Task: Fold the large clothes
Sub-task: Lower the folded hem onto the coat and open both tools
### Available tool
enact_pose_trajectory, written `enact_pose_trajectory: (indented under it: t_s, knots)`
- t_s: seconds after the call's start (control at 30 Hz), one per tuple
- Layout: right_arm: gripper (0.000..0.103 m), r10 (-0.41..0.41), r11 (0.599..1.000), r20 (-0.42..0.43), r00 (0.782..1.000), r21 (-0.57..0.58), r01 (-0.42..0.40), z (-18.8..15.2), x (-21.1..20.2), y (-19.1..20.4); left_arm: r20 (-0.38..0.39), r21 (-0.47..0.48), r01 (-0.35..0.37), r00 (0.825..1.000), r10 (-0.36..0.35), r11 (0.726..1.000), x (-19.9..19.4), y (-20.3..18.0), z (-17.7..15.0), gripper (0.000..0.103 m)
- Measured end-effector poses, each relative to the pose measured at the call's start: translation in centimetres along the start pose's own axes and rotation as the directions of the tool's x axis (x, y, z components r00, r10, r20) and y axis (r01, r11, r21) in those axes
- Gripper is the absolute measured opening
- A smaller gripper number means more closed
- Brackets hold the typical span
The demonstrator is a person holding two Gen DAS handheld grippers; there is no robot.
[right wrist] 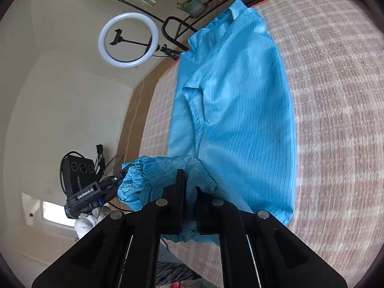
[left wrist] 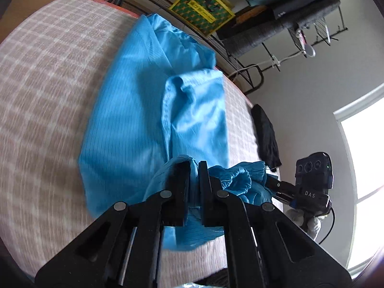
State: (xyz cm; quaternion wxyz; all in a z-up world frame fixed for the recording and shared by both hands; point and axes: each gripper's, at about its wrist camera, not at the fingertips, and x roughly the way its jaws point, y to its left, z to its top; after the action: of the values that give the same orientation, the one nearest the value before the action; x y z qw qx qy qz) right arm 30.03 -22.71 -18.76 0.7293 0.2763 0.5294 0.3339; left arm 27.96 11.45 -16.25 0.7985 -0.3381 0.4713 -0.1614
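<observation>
Left wrist: both hand-held grippers clamp the blue pinstriped garment's lifted edge.

One blue garment lies on one checked bed. Two black grippers, the left and the right, each clamp its cloth. One ring light, one yellow crate, one potted plant and one window are visible.
</observation>
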Motion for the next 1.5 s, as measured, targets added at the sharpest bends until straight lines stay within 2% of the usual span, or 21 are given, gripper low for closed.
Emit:
enact_pose_trajectory:
  t_s: [0.17, 0.3, 0.37, 0.4, 0.43, 0.47, 0.5, 0.53, 0.6, 0.7, 0.83, 1.0, 1.07, 1.1, 1.13, 1.17, 1.2, 1.23, 1.33, 1.43, 1.5]
  knots:
    - [0.005, -0.051, 0.997, -0.004, 0.999, 0.062, 0.051, 3.3, 2.0, -2.2, -0.001, -0.008, -0.054, 0.999, 0.054, 0.998, 3.4, 1.5, 3.1, 0.005]
    - [0.005, -0.029, 0.990, -0.018, 0.999, 0.139, 0.032, 4.8, 3.1, -4.6, -0.006, -0.008, -0.085, 0.996, 0.085, 0.996, 5.4, 2.3, 4.4, 0.005]
    - [0.010, -0.022, 0.989, -0.029, 0.999, 0.145, 0.026, 5.4, 3.7, -5.1, -0.002, 0.007, -0.093, 0.996, 0.093, 0.996, 5.6, 2.3, 4.7, 0.005]
    - [0.010, -0.030, 0.989, -0.036, 0.999, 0.142, 0.035, 5.7, 3.8, -5.1, -0.002, 0.026, -0.105, 0.994, 0.105, 0.994, 5.6, 2.1, 5.0, 0.011]
    - [0.013, -0.034, 0.990, -0.041, 0.999, 0.139, 0.039, 6.0, 3.9, -5.2, 0.000, 0.042, -0.114, 0.994, 0.114, 0.993, 5.5, 1.9, 5.3, 0.016]
    - [0.019, -0.027, 0.989, -0.046, 0.999, 0.142, 0.034, 6.4, 3.9, -5.2, 0.014, 0.046, -0.103, 0.995, 0.102, 0.994, 5.1, 1.8, 5.8, 0.027]
    - [0.035, -0.013, 0.989, -0.045, 0.999, 0.147, 0.019, 6.7, 3.7, -5.3, 0.029, 0.041, -0.088, 0.996, 0.087, 0.995, 4.7, 1.7, 6.0, 0.045]
    - [0.054, -0.003, 0.989, -0.034, 0.999, 0.150, 0.008, 7.0, 3.4, -5.3, 0.051, 0.034, -0.077, 0.996, 0.075, 0.996, 4.1, 1.7, 6.3, 0.052]
    - [0.065, 0.032, 0.988, 0.006, 0.999, 0.149, -0.033, 7.5, 2.5, -5.2, 0.090, 0.053, -0.072, 0.994, 0.068, 0.996, 3.0, 1.4, 6.7, 0.055]
    - [0.065, 0.077, 0.988, 0.027, 0.997, 0.130, -0.079, 8.0, 1.2, -4.7, 0.125, 0.145, -0.119, 0.987, 0.101, 0.982, 1.7, 0.6, 6.5, 0.055]
    - [0.065, -0.061, 0.997, 0.039, 0.997, -0.048, 0.063, 6.7, -1.3, -2.7, 0.114, 0.262, -0.217, 0.975, 0.193, 0.940, 1.9, 1.0, 4.8, 0.055]
    - [0.065, -0.263, 0.946, 0.034, 0.964, -0.185, 0.265, 4.7, -1.2, -3.3, 0.024, 0.323, -0.305, 0.949, 0.315, 0.896, 5.2, 3.5, 2.8, 0.055]
    - [0.062, -0.300, 0.933, 0.015, 0.954, -0.201, 0.297, 4.6, -0.1, -3.9, 0.002, 0.312, -0.327, 0.939, 0.344, 0.892, 6.2, 4.2, 2.7, 0.055]
    - [0.060, -0.309, 0.930, 0.003, 0.951, -0.210, 0.303, 4.5, 0.5, -4.0, -0.011, 0.310, -0.327, 0.938, 0.348, 0.893, 6.7, 4.4, 2.5, 0.049]
    - [0.046, -0.316, 0.926, -0.005, 0.949, -0.218, 0.307, 4.6, 1.3, -4.0, -0.018, 0.313, -0.324, 0.938, 0.347, 0.893, 7.0, 4.4, 2.3, 0.044]
    - [0.037, -0.323, 0.922, -0.018, 0.946, -0.230, 0.310, 4.4, 1.9, -4.0, -0.021, 0.319, -0.325, 0.937, 0.349, 0.890, 7.2, 4.3, 2.2, 0.027]
    - [0.013, -0.322, 0.922, -0.033, 0.946, -0.239, 0.305, 4.4, 2.7, -3.8, -0.016, 0.325, -0.327, 0.937, 0.350, 0.888, 7.3, 4.3, 2.1, 0.012]
    - [0.006, -0.319, 0.922, -0.046, 0.947, -0.245, 0.299, 4.3, 3.1, -3.7, -0.007, 0.327, -0.324, 0.938, 0.345, 0.888, 7.2, 4.3, 2.0, 0.010]
    - [0.004, -0.315, 0.912, -0.008, 0.949, -0.278, 0.300, 4.1, 3.2, -3.0, 0.027, 0.305, -0.328, 0.941, 0.337, 0.894, 6.1, 4.5, 1.9, 0.005]
    - [0.003, -0.329, 0.910, 0.013, 0.944, -0.261, 0.321, 4.2, 2.8, -3.7, 0.054, 0.282, -0.389, 0.919, 0.390, 0.877, 5.7, 5.4, 1.9, 0.005]
    - [0.003, -0.337, 0.922, 0.001, 0.941, -0.200, 0.330, 4.4, 3.2, -5.3, 0.058, 0.276, -0.410, 0.910, 0.410, 0.870, 6.0, 5.8, 1.8, 0.005]
